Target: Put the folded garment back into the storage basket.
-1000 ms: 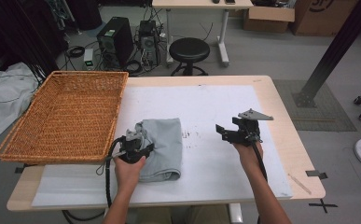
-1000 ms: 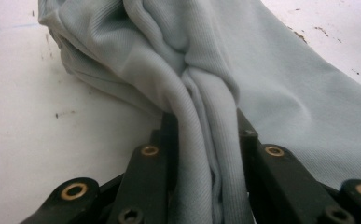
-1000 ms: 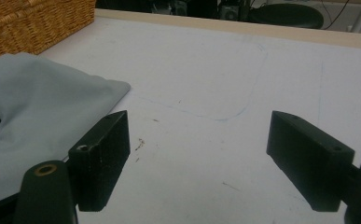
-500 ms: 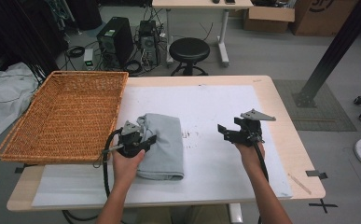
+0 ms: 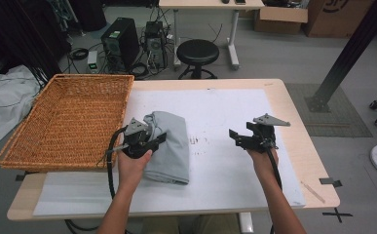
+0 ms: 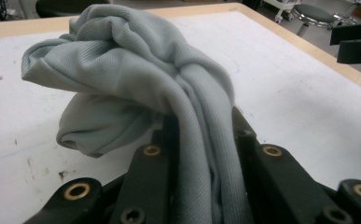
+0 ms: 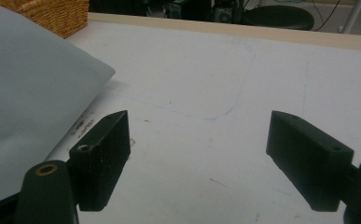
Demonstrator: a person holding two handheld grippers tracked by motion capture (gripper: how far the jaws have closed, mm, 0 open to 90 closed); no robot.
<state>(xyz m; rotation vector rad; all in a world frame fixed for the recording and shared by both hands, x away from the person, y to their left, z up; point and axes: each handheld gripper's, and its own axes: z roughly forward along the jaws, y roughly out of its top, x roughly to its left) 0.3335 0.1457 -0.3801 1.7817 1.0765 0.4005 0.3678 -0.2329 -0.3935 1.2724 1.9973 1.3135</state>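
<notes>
both forearms are bare, with no sleeve in sight, and each hand carries a black gripper. the left gripper (image 5: 144, 139) has a grey three-cornered plate on top and a thick black cable looping down from it, and its black jaws carry brass-coloured round fittings and a hex screw. the right gripper (image 5: 240, 139) bears the same grey plate, a thinner black cable, and blocky matt black jaws with small round holes.
</notes>
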